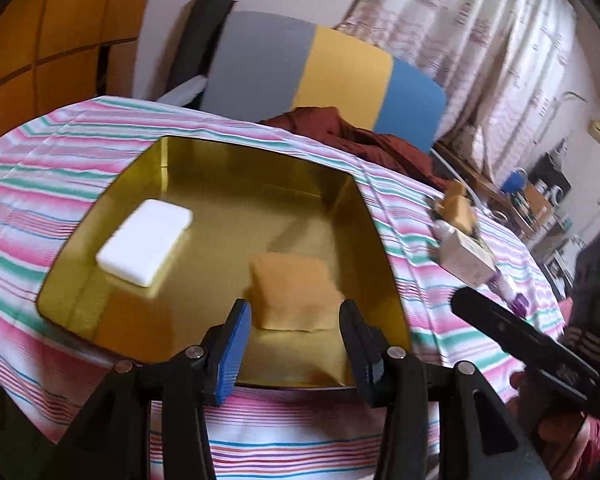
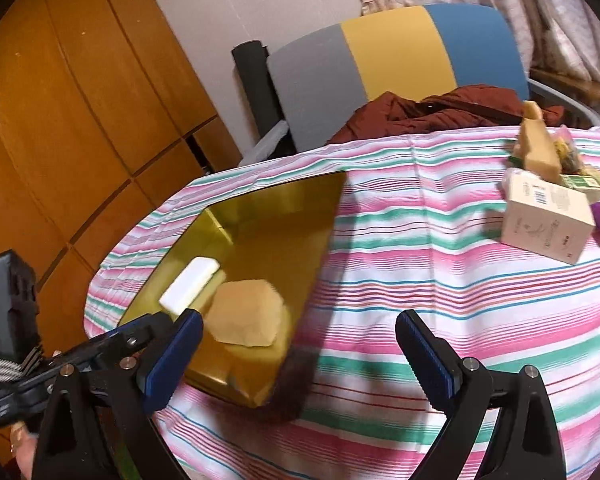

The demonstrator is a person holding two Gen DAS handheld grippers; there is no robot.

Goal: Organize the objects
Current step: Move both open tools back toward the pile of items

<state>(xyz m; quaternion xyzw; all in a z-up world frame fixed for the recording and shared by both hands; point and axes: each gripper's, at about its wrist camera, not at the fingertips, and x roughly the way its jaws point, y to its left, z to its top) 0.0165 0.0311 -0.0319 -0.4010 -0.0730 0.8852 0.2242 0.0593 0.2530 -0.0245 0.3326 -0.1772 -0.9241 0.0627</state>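
- Two items sit inside the gold tin (image 1: pixel 204 160), mid-frame: white soap bar (image 1: pixel 145 247), tan sponge (image 1: pixel 296 290).
- Left gripper (image 1: pixel 294 344) half open, empty.
- Right gripper (image 2: pixel 300 356) wide open, empty.

A tin (image 1: pixel 204 152) sits open on the cloth-covered table (image 1: pixel 60 152); inside it a soap bar (image 1: pixel 144 246) lies toward the left, a sponge (image 1: pixel 294 292) toward the near right; well off to the right stands a carton (image 2: pixel 548 220) among small clutter; behind the table a chair (image 1: pixel 324 76) holds a heaped garment (image 1: pixel 352 132).
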